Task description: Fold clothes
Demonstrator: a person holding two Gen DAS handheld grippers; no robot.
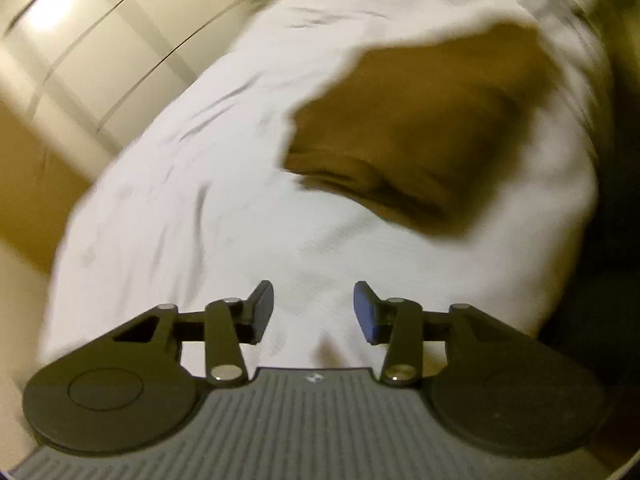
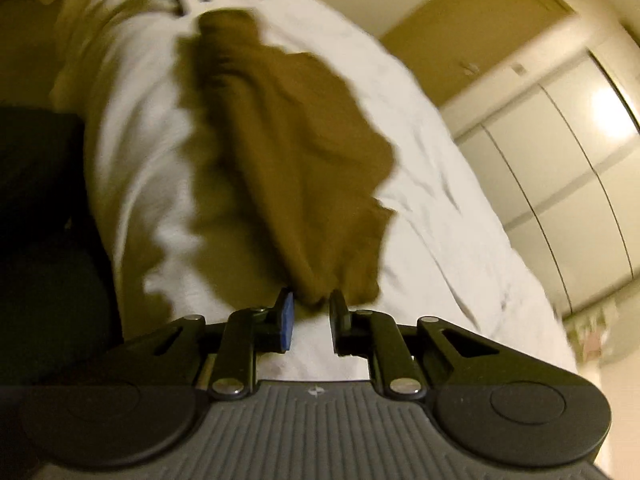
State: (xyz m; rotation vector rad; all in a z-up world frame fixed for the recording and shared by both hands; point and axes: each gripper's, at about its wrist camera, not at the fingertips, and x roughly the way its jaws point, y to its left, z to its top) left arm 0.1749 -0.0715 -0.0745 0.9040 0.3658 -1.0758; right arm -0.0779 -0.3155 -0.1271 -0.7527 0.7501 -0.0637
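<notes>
A brown garment [image 1: 412, 128] lies crumpled on a white bed sheet [image 1: 192, 208]. In the left wrist view my left gripper [image 1: 313, 312] is open and empty, hovering over bare sheet a little short of the garment. In the right wrist view the garment [image 2: 288, 148] stretches away from my right gripper [image 2: 311, 314]. Its jaws stand a narrow gap apart, with the garment's near edge [image 2: 320, 296] right at the fingertips; whether they pinch it is unclear. Both views are motion-blurred.
The bed's left edge [image 1: 68, 216] drops to a tan floor [image 1: 28, 184]. Pale wardrobe doors [image 2: 560, 168] and a tan door [image 2: 472, 40] stand beyond the bed. A dark shape [image 2: 44, 240] lies left of the bed in the right wrist view.
</notes>
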